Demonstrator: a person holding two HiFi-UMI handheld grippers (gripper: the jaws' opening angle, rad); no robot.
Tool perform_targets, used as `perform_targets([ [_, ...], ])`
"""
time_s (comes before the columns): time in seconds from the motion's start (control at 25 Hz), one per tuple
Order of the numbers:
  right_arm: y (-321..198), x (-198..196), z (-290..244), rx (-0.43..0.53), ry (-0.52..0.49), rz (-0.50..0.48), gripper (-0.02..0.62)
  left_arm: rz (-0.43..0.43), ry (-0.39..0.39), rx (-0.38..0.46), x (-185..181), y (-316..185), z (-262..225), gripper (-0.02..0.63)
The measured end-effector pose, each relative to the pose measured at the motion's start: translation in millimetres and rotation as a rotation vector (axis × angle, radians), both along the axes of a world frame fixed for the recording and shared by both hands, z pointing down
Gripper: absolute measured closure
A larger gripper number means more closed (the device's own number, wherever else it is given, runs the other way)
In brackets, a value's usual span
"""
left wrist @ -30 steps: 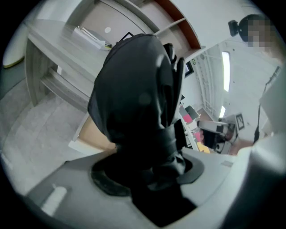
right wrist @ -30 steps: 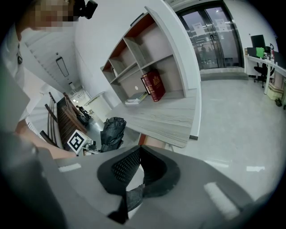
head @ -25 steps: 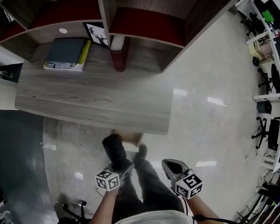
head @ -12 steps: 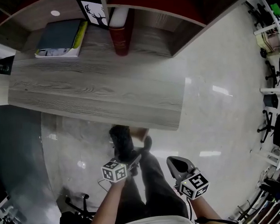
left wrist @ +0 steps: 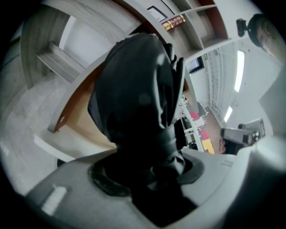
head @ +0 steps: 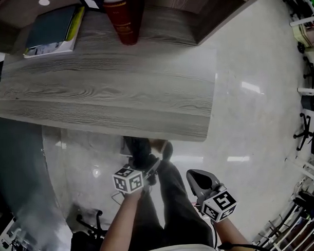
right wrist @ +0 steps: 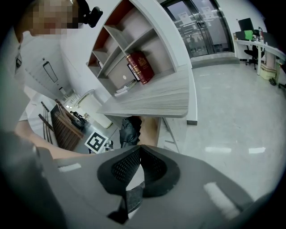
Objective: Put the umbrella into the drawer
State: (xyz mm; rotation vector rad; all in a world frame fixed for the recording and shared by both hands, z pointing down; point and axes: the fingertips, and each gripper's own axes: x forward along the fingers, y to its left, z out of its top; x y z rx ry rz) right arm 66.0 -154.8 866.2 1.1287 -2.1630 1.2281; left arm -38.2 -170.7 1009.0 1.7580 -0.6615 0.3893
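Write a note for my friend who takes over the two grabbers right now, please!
Left gripper: shut on the folded black umbrella.
Right gripper: shut, nothing in it.
Drawer: the tan space under the desk, just ahead of the umbrella; it looks open.
Done: umbrella is in hand and brought up to the desk.
Left: ease it into the drawer and let go.

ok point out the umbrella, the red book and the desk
umbrella [left wrist: 134, 89], left gripper view, on its folded black fabric
red book [head: 123, 20], head view, on its red surface
desk [head: 109, 93], head view, on its bare wooden top
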Motion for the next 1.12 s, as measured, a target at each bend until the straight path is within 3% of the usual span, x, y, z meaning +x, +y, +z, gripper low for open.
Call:
perform_targets([
  [0.48,-8.1,-1.4,38.4,-0.013,-0.016,0.018,0.590,-0.052,-0.029,-0.010,19.7,-38.0,34.7,0.360],
  [0.8,-9.8,6.5,45.6,-0.034,-0.027,0.033,0.590,-0.082,-0.174,-0.079,25.6,-42.4,52.4,0.321],
  [1.12,-16.3,16.6,36.5,-0.013,-0.027,0.018,0.589,-0.114,-0.229,-0.022,6.8,-41.6,39.8,0.286],
])
